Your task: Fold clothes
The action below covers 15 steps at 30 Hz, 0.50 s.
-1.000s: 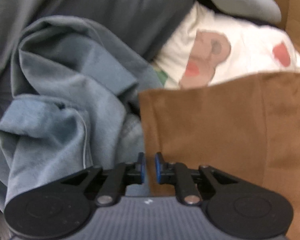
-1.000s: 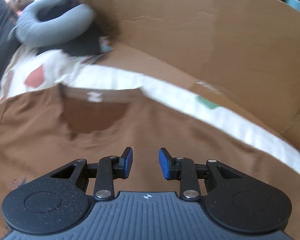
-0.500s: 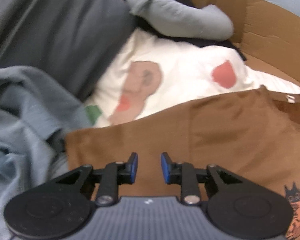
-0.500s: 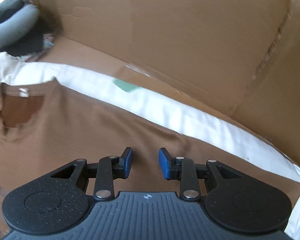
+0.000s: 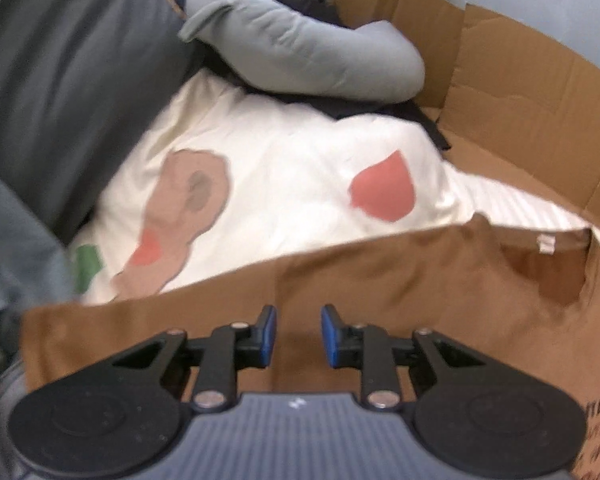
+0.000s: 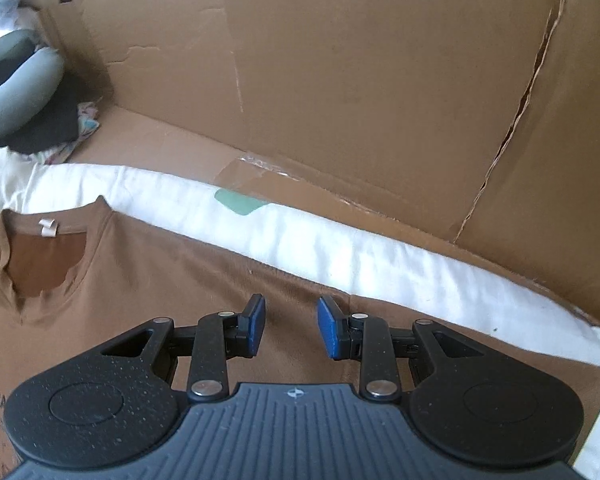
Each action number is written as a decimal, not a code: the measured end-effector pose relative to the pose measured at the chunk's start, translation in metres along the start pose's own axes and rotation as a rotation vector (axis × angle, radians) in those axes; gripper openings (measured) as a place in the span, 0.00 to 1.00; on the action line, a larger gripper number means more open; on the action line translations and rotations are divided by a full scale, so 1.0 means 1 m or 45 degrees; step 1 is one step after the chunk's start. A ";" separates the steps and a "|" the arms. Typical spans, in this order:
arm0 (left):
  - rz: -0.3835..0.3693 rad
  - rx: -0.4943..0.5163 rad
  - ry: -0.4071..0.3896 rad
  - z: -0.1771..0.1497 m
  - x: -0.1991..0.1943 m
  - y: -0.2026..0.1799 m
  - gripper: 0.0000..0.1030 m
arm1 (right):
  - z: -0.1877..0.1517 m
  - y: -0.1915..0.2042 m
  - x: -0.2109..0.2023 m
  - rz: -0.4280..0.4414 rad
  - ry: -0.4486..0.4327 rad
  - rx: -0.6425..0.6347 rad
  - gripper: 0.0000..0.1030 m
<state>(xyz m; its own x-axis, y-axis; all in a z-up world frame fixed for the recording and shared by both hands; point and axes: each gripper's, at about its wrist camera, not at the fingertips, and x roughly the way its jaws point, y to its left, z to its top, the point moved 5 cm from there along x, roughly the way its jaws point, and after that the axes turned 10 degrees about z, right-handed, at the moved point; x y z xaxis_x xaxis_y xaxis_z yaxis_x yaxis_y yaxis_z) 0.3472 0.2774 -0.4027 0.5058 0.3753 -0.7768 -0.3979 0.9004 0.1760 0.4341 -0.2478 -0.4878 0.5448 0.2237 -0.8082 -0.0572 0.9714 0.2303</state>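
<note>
Brown cotton T-shirt [image 5: 380,280] lies flat on a cream printed sheet [image 5: 280,168] inside an open cardboard box [image 6: 340,80], neckline [image 6: 44,264] toward the far wall. Long axis appears to run collar to hem, toward the cameras.

Left hand-held gripper [image 5: 298,336]: jaws have just been opening, nothing between them. Right hand-held gripper [image 6: 290,326]: jaws parted, empty.

Judgement: pinch both shoulder edges level, one layer-pair each, before folding; uneven grips would skew the crease.

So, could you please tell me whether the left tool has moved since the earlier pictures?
Yes: the left tool has moved from the grey clothes, along the brown shirt, toward its collar.
</note>
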 end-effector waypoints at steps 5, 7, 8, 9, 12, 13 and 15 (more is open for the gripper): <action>-0.030 -0.002 -0.022 0.014 0.018 -0.020 0.25 | -0.004 -0.007 0.013 -0.002 0.013 0.068 0.34; -0.024 0.004 -0.021 0.017 0.028 -0.026 0.25 | -0.003 -0.009 0.015 -0.002 0.008 0.091 0.34; -0.015 0.007 -0.016 0.018 0.033 -0.028 0.25 | -0.002 -0.011 0.016 -0.002 0.008 0.098 0.34; 0.000 0.010 -0.009 0.018 0.038 -0.029 0.25 | -0.002 -0.011 0.017 -0.005 0.012 0.094 0.34; 0.028 0.018 -0.011 0.015 0.045 -0.030 0.25 | -0.001 -0.011 0.020 -0.012 0.019 0.080 0.34; 0.036 0.020 -0.014 0.013 0.047 -0.031 0.25 | 0.000 -0.011 0.020 -0.015 0.020 0.079 0.34; 0.045 0.032 -0.020 0.010 0.047 -0.032 0.25 | 0.000 -0.011 0.021 -0.021 0.022 0.079 0.34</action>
<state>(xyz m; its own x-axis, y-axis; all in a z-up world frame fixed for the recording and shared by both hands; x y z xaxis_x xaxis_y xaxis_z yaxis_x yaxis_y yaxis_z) 0.3914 0.2689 -0.4387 0.5036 0.4104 -0.7602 -0.3966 0.8916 0.2185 0.4467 -0.2540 -0.5073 0.5308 0.2097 -0.8212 0.0035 0.9683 0.2496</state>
